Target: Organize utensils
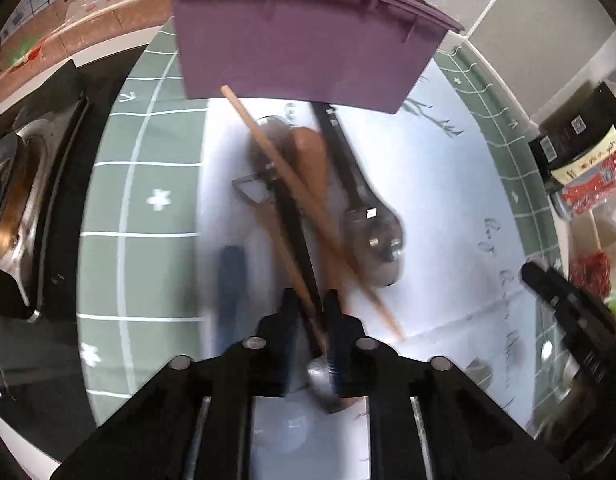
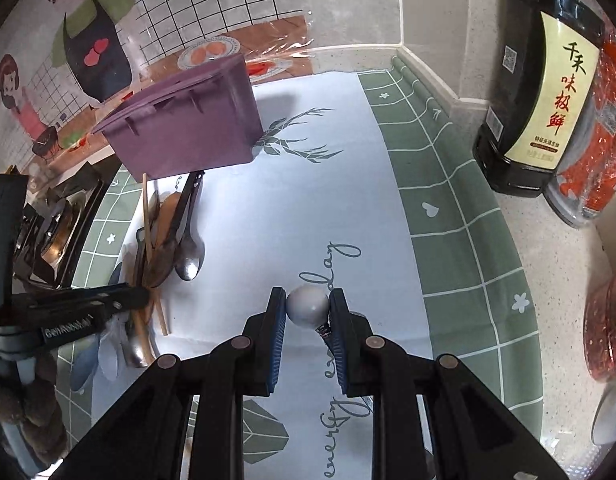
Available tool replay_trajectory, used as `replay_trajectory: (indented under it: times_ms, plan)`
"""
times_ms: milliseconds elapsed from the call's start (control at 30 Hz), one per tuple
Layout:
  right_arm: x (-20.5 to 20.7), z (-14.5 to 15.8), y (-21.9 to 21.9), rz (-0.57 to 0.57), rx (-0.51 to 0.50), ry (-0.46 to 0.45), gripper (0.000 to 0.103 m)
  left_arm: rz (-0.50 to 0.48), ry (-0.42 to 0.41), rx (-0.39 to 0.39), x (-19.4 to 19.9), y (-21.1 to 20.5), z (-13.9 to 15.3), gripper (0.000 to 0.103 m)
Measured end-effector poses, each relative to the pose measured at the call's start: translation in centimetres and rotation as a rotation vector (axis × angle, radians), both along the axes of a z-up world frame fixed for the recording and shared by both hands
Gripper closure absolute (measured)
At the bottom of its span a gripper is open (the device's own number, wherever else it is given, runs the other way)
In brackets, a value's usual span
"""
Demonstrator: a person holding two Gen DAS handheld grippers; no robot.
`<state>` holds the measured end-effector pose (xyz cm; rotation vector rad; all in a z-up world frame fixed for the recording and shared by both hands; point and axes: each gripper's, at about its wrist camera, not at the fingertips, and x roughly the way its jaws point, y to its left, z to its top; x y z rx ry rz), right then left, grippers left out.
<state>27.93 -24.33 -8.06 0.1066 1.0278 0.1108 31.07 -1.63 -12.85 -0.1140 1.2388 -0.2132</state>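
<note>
- Right hand-held gripper (image 2: 307, 309): clamped on a smooth, rounded grey spoon bowl (image 2: 307, 305).
- Left hand-held gripper (image 1: 310, 306): closed around a wooden chopstick (image 1: 285, 226) and a black utensil handle (image 1: 296, 236); blurred.
- Purple plastic bin (image 2: 184, 130): ribbed.

Dark bottle (image 2: 536, 84), cream label: "千禾 味极鲜". Left claw (image 2: 142, 296), housing marked "GenRobot.AI". Mat (image 2: 308, 208), script partly hidden: "energy every day".
</note>
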Motion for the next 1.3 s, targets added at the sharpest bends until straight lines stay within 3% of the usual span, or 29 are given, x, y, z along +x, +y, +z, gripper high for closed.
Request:
replay_trajectory:
  times_ms: [133,267,567,767,867,967,1167,1300]
  plan:
    - [-0.3,0.2,-0.5,-0.004,0.009,-0.008,0.083,-0.079,-0.031,0.029,-0.6,2.3,0.7,0.095]
    - [-0.5,0.2,-1.3,-0.023,0.017,-0.003,0.083,-0.153,-0.002,-0.039,-0.9,3.3,2.0,0.095]
    - [-0.7,0.0,-0.8,-0.008,0.033,0.008,0.083,-0.149,0.043,0.157,1.4,0.5,0.8,0.094]
    - [-0.7,1.2,-0.3,0.021,0.06,-0.022,0.083,-0.141,0.061,0.221,2.4,-1.0,0.5,0.094]
    - [-0.9,2.1,-0.2,0.035,0.096,-0.042,0.083,-0.113,0.039,0.166,2.7,-0.9,0.7,0.097]
    - [-1.3,3.2,-0.1,0.053,0.13,-0.063,0.083,-0.05,-0.016,0.04,1.0,1.7,2.3,0.097]
    - [-2.0,5.6,1.3,0.079,0.108,-0.102,0.083,0.029,-0.22,-0.147,-3.4,5.1,7.8,0.097]
    - [-2.0,6.5,2.6,0.09,0.094,-0.124,0.083,0.033,-0.309,-0.173,-5.1,5.4,10.2,0.097]
